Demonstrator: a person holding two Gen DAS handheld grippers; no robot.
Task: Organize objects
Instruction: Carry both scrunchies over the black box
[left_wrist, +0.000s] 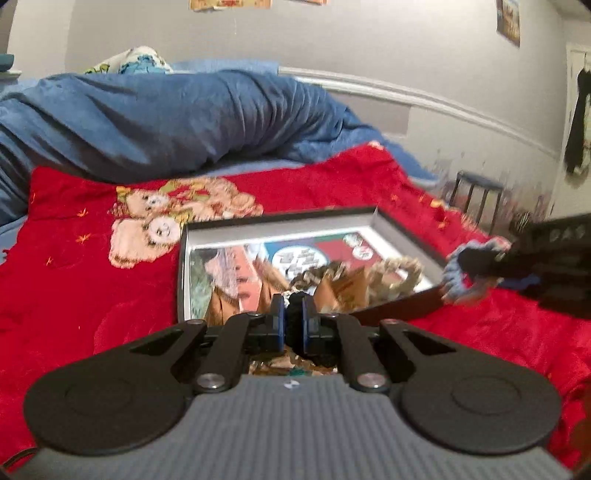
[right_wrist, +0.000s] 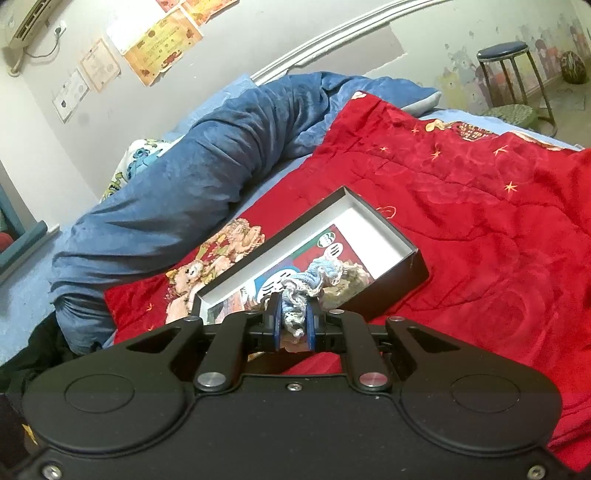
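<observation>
An open black box (left_wrist: 275, 220) with a printed picture on its floor lies on the red blanket (left_wrist: 92, 291); it also shows in the right wrist view (right_wrist: 384, 221). Beige scrunchies (left_wrist: 397, 278) lie inside it. My left gripper (left_wrist: 293, 319) is shut on a black scrunchie (left_wrist: 294, 321) at the box's near edge. My right gripper (right_wrist: 294, 321) is shut on a blue and white scrunchie (right_wrist: 314, 277), held at the box's right rim, seen in the left wrist view (left_wrist: 460, 275).
A rolled blue duvet (left_wrist: 166, 118) lies behind the red blanket. A patterned pillow (left_wrist: 133, 61) sits at the back. A stool (right_wrist: 504, 70) stands on the floor beyond the bed's right side. Papers hang on the wall (right_wrist: 159, 44).
</observation>
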